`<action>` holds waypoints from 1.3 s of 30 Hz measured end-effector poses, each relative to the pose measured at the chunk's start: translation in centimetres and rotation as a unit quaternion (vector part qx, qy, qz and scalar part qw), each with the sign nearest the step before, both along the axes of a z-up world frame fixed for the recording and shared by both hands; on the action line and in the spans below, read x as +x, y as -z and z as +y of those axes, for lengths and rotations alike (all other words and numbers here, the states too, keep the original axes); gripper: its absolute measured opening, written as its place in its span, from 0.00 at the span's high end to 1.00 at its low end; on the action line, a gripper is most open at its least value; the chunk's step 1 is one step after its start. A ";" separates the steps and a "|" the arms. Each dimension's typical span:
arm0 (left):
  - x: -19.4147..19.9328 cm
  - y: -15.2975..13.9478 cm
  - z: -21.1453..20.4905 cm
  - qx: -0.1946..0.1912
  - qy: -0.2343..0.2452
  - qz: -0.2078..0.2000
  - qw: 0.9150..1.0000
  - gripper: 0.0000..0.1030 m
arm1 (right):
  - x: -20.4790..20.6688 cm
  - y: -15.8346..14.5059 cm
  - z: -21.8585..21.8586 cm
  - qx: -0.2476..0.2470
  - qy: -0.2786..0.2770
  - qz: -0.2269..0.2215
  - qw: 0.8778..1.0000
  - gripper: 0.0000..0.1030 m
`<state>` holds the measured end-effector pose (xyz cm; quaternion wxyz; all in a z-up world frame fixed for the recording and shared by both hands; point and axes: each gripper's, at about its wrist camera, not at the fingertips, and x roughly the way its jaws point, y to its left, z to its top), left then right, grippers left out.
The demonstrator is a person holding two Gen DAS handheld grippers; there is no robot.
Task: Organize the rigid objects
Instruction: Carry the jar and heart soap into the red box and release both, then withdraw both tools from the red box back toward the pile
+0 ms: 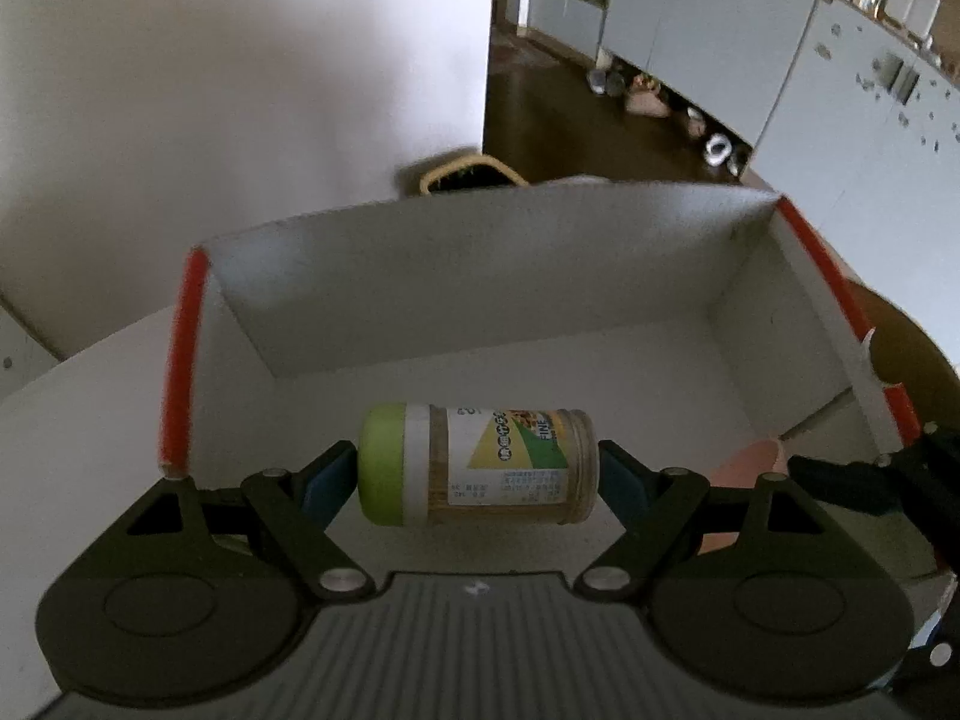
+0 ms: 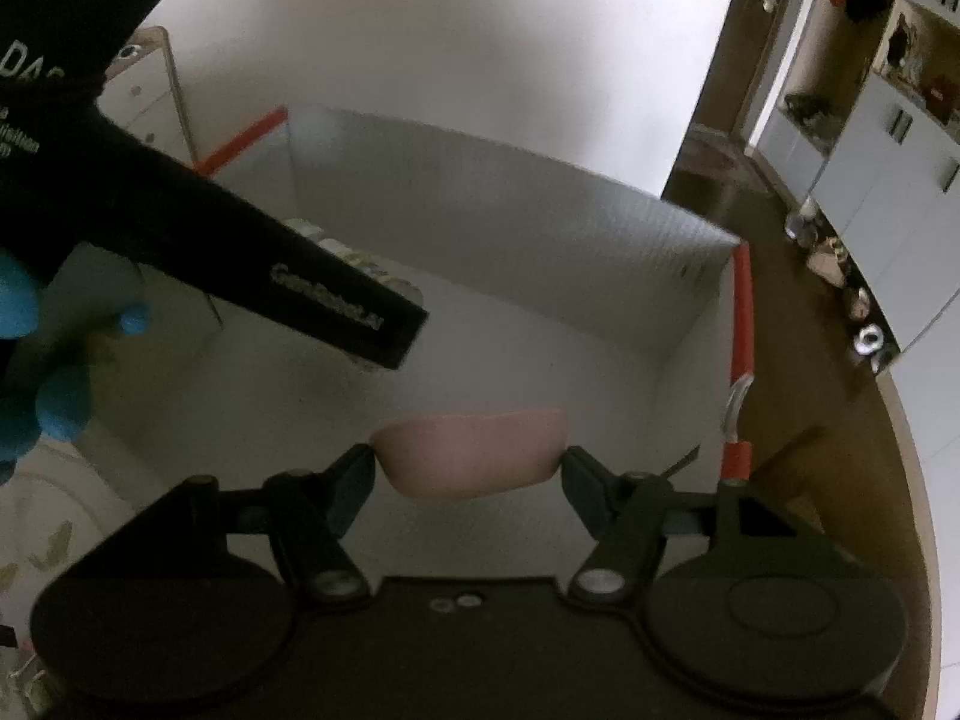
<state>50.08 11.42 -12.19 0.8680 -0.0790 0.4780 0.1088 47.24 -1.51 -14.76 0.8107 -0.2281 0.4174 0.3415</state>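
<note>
On the left, the left claw (image 1: 477, 468) holds a jar (image 1: 480, 465) sideways, one blue pad on its green lid and the other on its base, so the printed label faces the camera. The jar hangs over the inside of a white box (image 1: 480, 276) with red edge strips (image 1: 180, 360), which sits on a white worktop (image 1: 78, 420). The box floor beneath the jar is bare.

Further right, in the right wrist view, a blue-gloved hand (image 2: 36, 360) carries the left claw's black body across the box's left side. Right of that, the right claw (image 2: 468, 459) grips a pink bowl (image 2: 474, 450) by its opposite sides, rim up, over the same box (image 2: 540, 228), near its right wall. In the left wrist view the bowl shows as a pink edge just right of the jar. Beyond the box, at far right, lie dark floor and pale cabinets (image 1: 720, 30).
</note>
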 end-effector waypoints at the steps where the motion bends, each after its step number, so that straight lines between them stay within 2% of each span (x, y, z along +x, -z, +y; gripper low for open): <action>1: 0.3 0.3 -0.1 -0.001 0.004 0.004 1.000 0.17 | 0.1 0.1 0.2 -0.003 0.008 0.000 1.000 0.34; 10: 3.5 2.1 0.1 -0.009 0.018 0.070 0.997 0.17 | 0.4 1.3 1.3 -0.016 0.014 0.016 1.000 0.34; 15: 4.3 2.7 0.5 -0.028 0.015 0.089 0.995 0.17 | 0.5 1.2 1.3 -0.017 0.014 0.018 1.000 0.34; 17: 4.5 3.0 0.8 -0.040 0.009 0.098 0.994 0.17 | 1.6 1.1 1.5 -0.018 0.015 0.019 1.000 0.34; 25: 4.2 3.1 1.2 -0.049 -0.003 0.090 0.995 0.17 | 1.3 0.9 1.3 -0.018 0.016 0.008 1.000 0.32; 27: 3.9 2.8 1.0 -0.046 0.000 0.080 0.996 0.17 | 1.0 0.5 1.2 -0.014 0.017 0.005 1.000 0.29; 29: 3.5 2.3 0.8 -0.045 0.001 0.073 0.996 0.17 | 0.6 0.1 1.0 -0.012 0.023 0.000 1.000 0.21; 39: 0.0 -1.0 0.0 -0.027 -0.010 0.039 0.999 0.17 | -0.5 -2.5 -1.5 0.021 0.048 0.007 0.999 0.20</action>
